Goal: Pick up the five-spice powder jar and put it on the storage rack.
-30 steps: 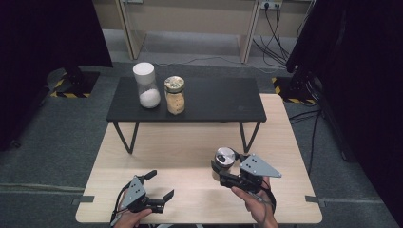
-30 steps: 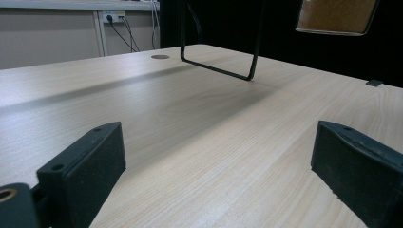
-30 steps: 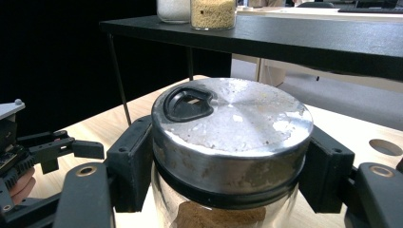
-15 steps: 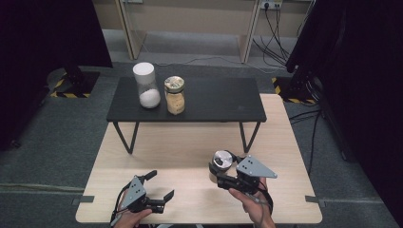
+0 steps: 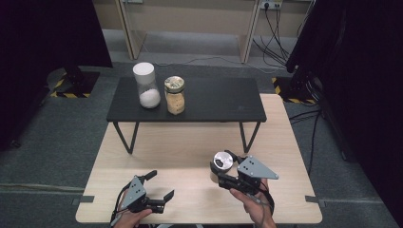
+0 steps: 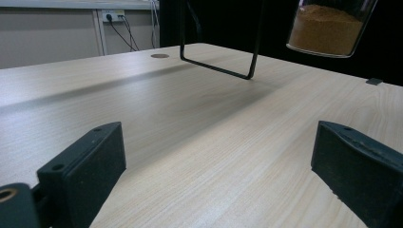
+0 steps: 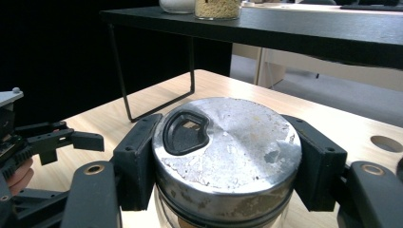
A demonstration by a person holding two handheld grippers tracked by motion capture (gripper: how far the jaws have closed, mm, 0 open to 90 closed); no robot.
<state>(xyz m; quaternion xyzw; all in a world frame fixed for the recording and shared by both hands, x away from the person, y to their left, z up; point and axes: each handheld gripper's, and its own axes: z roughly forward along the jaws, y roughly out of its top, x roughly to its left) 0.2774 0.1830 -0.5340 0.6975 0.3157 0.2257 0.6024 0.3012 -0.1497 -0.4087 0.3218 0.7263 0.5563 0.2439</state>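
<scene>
1. Right tool [image 5: 222, 175], near the right front of the desk [image 5: 190, 142]: jaws clamped on a jar [image 5: 221, 164] just under its metal lid [image 7: 227, 142], having just closed the last bit around it.
2. Jar: glass, upright, brown powder inside; seen in the left tool view at upper right [image 6: 330, 28], bottom clear of the desk.
3. Lid: round, dull silver, worn, with a dark tab recess left of centre in the right tool view; black pads [image 7: 138, 159] pressed on both sides.
4. Left tool [image 5: 160, 190], near the left front edge of the desk: jaws wide apart, nothing between; bare wood between the pads [image 6: 85, 166] in its own view.
5. Left tool again at the left edge of the right tool view [image 7: 71, 164], jaws parted, well apart from the jar.
6. Black shelf [image 5: 214, 102] on wire legs, across the far half of the desk.
7. On the shelf's left part: white-capped canister [image 5: 146, 85] with white powder, and just beside it a jar of pale grains [image 5: 175, 95].
</scene>
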